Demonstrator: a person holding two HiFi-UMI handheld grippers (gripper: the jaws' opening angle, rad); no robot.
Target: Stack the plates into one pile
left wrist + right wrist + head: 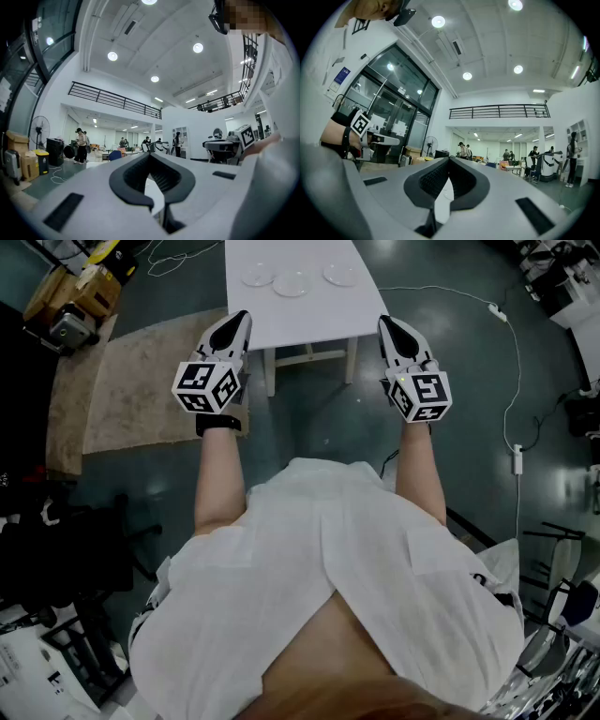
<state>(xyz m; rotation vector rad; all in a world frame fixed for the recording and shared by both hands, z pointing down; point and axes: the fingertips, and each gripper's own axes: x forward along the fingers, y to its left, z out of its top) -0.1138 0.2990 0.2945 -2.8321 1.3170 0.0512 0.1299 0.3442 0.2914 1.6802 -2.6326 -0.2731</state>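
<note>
White table [309,320]: smooth top on a dark, shiny floor; a tan rug [141,381] lies left of it and a white cable [513,362] runs on the floor to its right.
Plates [292,283]: three pale ones in a row at the table's far end, apart from each other, not yet stacked.
Left gripper [242,317]: jaws together, nothing between them, by the table's near left corner.
Right gripper [384,322]: also closed and empty, by the near right corner.
Risk: a thin rim may slip from the jaws, or a plate may slide on the smooth top when pushed; the cable could catch a foot.
Room: large hall beyond the table, high ceiling with round lamps, balcony railing, people far away.
</note>
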